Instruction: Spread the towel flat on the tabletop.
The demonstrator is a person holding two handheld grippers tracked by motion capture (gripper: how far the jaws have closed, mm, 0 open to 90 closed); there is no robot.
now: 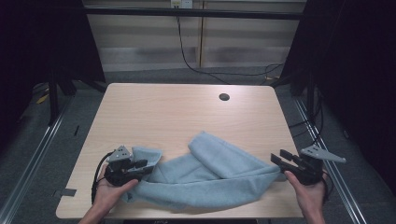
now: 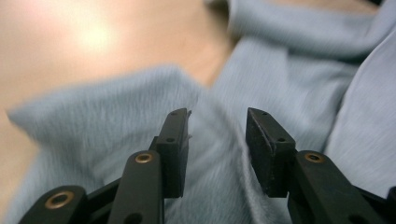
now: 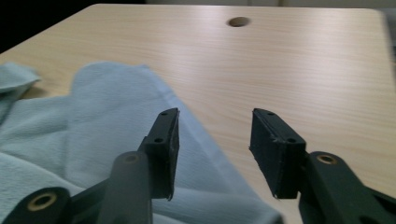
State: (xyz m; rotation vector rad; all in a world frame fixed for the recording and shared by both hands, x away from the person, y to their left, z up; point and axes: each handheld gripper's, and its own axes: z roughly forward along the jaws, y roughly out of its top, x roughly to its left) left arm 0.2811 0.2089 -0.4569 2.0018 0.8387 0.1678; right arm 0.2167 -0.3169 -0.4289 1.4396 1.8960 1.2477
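- Light blue towel (image 1: 205, 179) lying rumpled across the lower middle of the high view, on the near part of the wooden table (image 1: 187, 112); one fold thrown up toward the centre, one corner reaching lower left.
- Left gripper (image 1: 140, 166) at lower left of the high view, held in the left hand (image 1: 109, 191), jaws pointing right over the towel's left end.
- In the left gripper view (image 2: 217, 144): jaws standing moderately apart, towel cloth seen in the gap and behind it — pads not pressing on it, nothing gripped.
- Right gripper (image 1: 280, 158) at lower right of the high view, in the right hand (image 1: 306, 193), tips just beside the towel's right end.
- In the right gripper view (image 3: 215, 149): jaws fairly wide, gap showing bare table top; towel (image 3: 93, 140) at left behind the left-hand jaw, not between the pads.
- Round hole (image 1: 224, 97) in the table, upper right of centre, well apart from the towel.
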